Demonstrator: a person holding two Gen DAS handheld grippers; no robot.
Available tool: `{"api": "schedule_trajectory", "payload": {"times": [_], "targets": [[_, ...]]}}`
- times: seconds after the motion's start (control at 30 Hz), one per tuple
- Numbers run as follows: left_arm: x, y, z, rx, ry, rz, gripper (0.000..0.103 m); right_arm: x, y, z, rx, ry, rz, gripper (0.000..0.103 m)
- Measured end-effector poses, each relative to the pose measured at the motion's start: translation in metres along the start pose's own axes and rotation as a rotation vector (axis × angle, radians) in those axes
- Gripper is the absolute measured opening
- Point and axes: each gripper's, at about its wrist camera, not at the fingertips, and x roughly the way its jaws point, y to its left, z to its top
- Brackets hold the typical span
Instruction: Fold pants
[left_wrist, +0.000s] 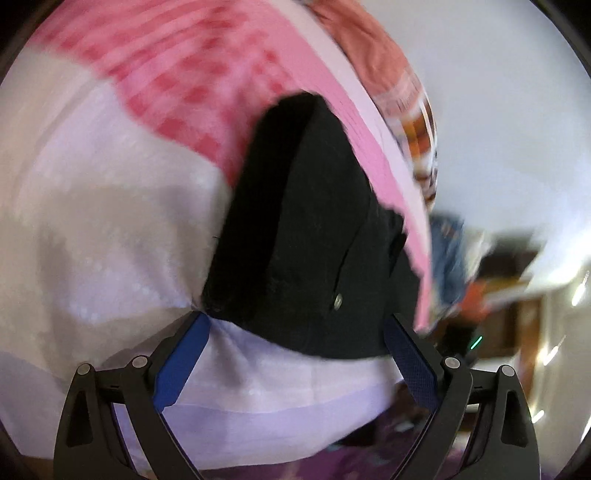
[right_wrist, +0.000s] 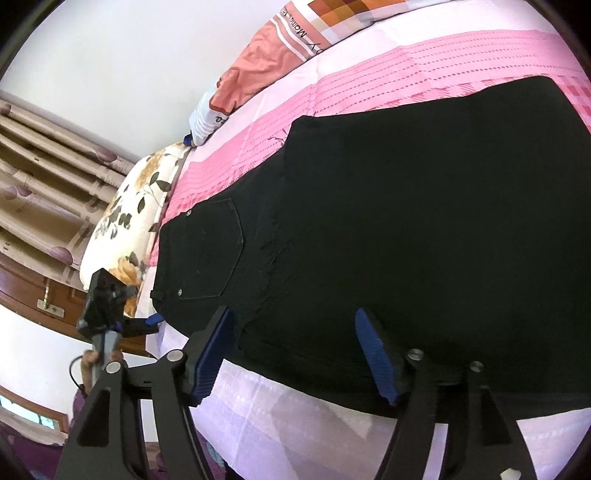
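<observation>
Black pants (right_wrist: 406, 229) lie flat on a bed with a pink and lilac sheet (right_wrist: 369, 85), back pocket and waistband toward the left. My right gripper (right_wrist: 295, 325) is open, its blue-padded fingers astride the near edge of the pants. My left gripper (left_wrist: 295, 325) is open at the waistband end of the pants (left_wrist: 306, 221), by a metal button (left_wrist: 337, 301). The left gripper also shows in the right wrist view (right_wrist: 153, 319), at the waistband corner. The left wrist view is blurred.
A floral pillow (right_wrist: 125, 221) and an orange patterned pillow (right_wrist: 266, 59) lie at the bed's far side. Curtains (right_wrist: 44, 173) and a wooden headboard (right_wrist: 33, 288) stand at the left. The bed's near edge runs under both grippers.
</observation>
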Motion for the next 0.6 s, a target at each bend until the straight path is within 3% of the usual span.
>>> {"api": "schedule_trajectory", "payload": {"times": [0.07, 0.13, 0.43, 0.6], "targets": [[-0.004, 0.014, 0.001, -0.127, -0.027, -0.074, 0.095, 0.0, 0.001, 0.0, 0.003, -0.001, 0.0, 0.07], [-0.003, 0.017, -0.001, -0.177, -0.024, -0.096, 0.095, 0.0, 0.001, 0.0, 0.007, -0.003, 0.0, 0.07], [0.014, 0.017, 0.004, -0.252, -0.093, -0.195, 0.096, 0.003, 0.001, 0.0, 0.001, -0.003, 0.01, 0.074], [0.006, 0.017, -0.006, -0.222, -0.19, -0.207, 0.096, 0.003, 0.001, -0.001, -0.003, -0.006, 0.023, 0.077]]}}
